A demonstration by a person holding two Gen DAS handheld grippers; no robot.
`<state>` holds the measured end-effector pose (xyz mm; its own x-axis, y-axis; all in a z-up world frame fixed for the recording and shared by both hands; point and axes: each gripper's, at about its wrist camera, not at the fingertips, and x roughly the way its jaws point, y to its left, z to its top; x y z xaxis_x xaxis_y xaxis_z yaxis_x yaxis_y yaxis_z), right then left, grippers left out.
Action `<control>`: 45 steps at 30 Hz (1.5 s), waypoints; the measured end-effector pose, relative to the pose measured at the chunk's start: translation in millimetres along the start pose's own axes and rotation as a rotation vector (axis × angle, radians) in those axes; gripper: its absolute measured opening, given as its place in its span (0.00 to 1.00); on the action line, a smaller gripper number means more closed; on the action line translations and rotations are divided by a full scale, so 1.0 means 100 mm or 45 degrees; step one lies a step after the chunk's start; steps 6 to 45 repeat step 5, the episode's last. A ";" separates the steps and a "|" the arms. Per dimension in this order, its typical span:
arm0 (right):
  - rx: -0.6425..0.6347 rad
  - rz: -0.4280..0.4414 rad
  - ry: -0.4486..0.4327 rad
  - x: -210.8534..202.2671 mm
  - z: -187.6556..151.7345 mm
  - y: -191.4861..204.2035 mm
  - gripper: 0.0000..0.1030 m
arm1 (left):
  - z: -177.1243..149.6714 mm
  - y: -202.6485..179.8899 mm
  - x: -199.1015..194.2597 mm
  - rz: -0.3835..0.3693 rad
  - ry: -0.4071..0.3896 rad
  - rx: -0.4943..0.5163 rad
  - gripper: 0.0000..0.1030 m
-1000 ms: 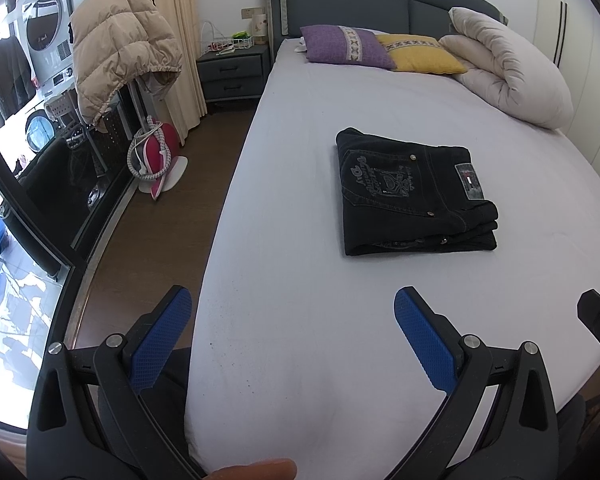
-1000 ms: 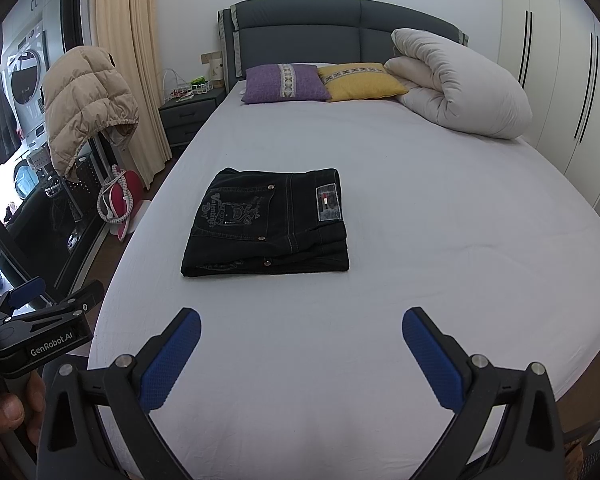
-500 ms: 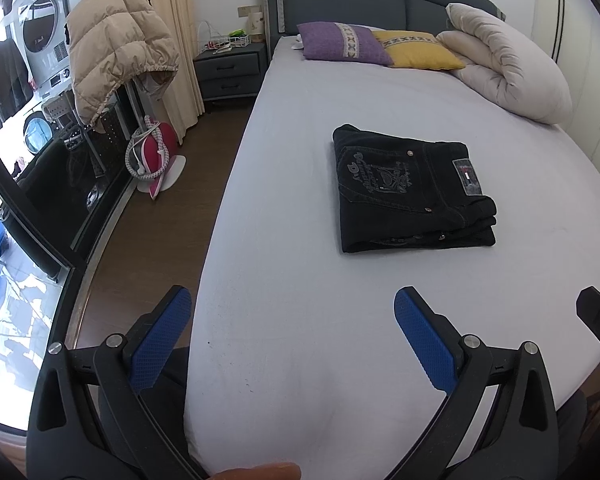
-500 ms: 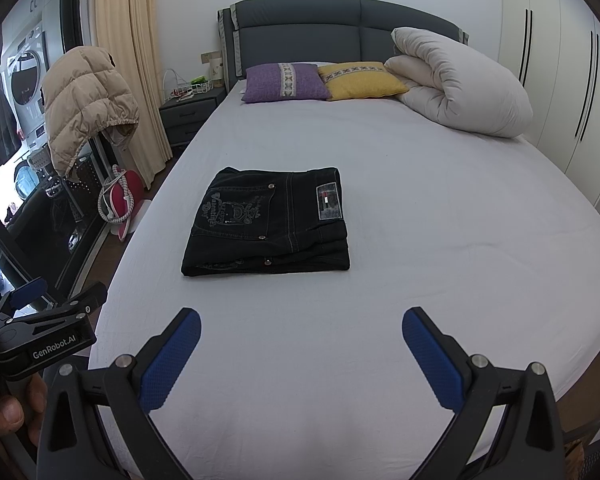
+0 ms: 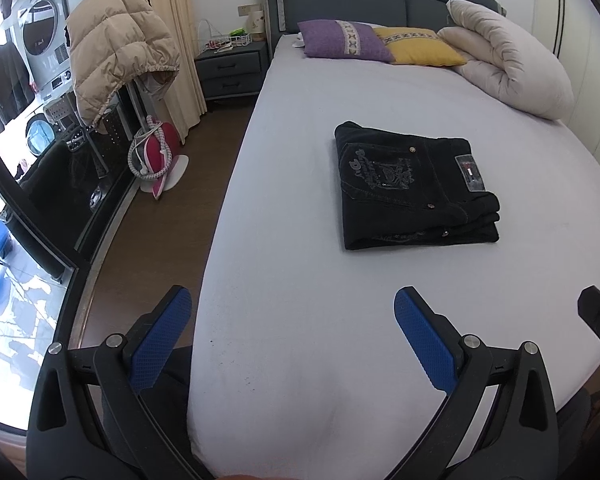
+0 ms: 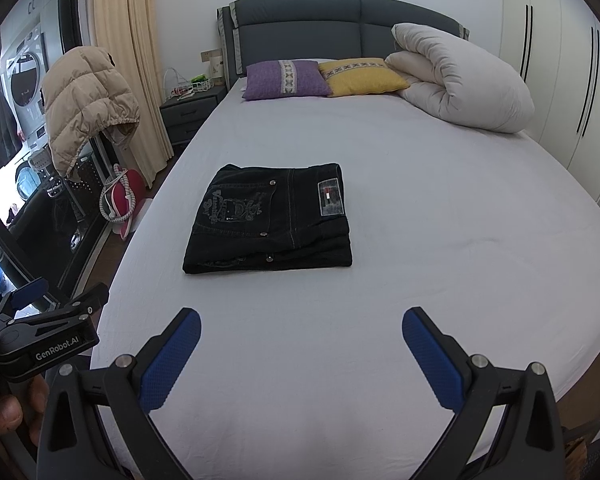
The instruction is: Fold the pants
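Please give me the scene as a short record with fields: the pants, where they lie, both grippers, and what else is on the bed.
pants: black pants, folded into a compact rectangle, back pocket facing up
place: on the bed, toward its middle
left gripper: jaws open, empty, apart from the pants
right gripper: jaws open, empty, apart from the pants
also on bed: purple pillow, yellow pillow, rolled duvet
task state: appears folded

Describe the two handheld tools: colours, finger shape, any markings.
Both match: the left tool and right tool have matte black angular frames with triangular cut-outs, silver pivot bolts, and two splayed fingers faced with blue knurled pads. White "GenRobot.AI" lettering marks the left tool's body in the right wrist view. No cables visible.
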<state>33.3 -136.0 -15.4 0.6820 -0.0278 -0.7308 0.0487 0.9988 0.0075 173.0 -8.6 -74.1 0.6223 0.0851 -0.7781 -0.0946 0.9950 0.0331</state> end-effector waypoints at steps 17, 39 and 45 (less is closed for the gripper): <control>0.014 0.004 0.002 -0.01 0.01 -0.04 1.00 | 0.01 0.02 0.01 -0.010 -0.002 0.001 1.00; 0.014 0.004 0.002 -0.01 0.01 -0.04 1.00 | 0.01 0.02 0.01 -0.010 -0.002 0.001 1.00; 0.014 0.004 0.002 -0.01 0.01 -0.04 1.00 | 0.01 0.02 0.01 -0.010 -0.002 0.001 1.00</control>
